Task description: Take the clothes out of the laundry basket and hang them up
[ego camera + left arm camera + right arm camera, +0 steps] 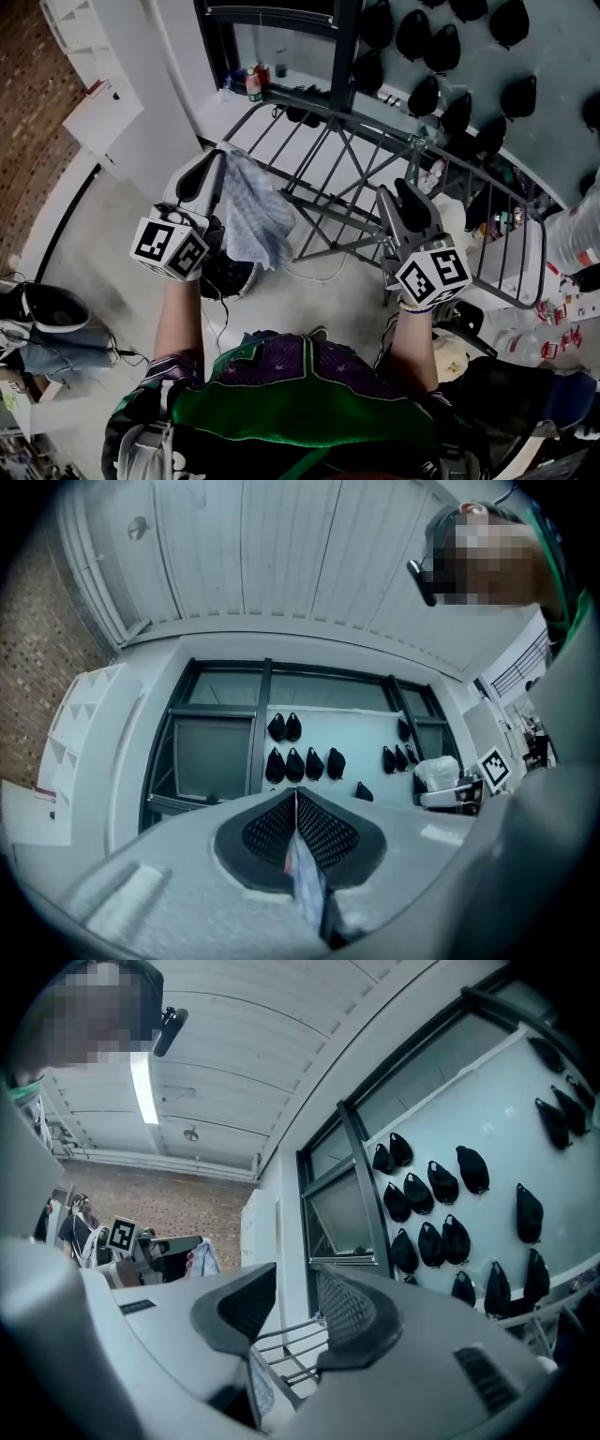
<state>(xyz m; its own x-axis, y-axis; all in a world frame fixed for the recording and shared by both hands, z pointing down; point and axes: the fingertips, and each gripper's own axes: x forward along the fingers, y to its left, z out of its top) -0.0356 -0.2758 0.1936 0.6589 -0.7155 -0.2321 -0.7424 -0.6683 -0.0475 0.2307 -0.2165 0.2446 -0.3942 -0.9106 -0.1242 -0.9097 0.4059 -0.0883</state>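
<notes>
Head view is showing both hand-held grippers raised in front of the person, facing the drying rack (347,159). The left gripper (218,159) is clamping the cloth (255,211), a blue-grey piece, by one edge. In the left gripper view its ribbed pads (323,832) are meeting with only fabric sandwiched between them. The rest of the cloth is hanging free just right of the jaws, above the near left corner of the rack; whether it is touching a bar cannot be told. Gripping by the edge is letting the piece fall open under its own weight, ready for draping. The right gripper (398,195) is standing with its jaws apart and its pads pressing on nothing – rack bars (286,1340) are showing through the gap – so it is presumably being kept free to take the opposite edge and spread the cloth.
</notes>
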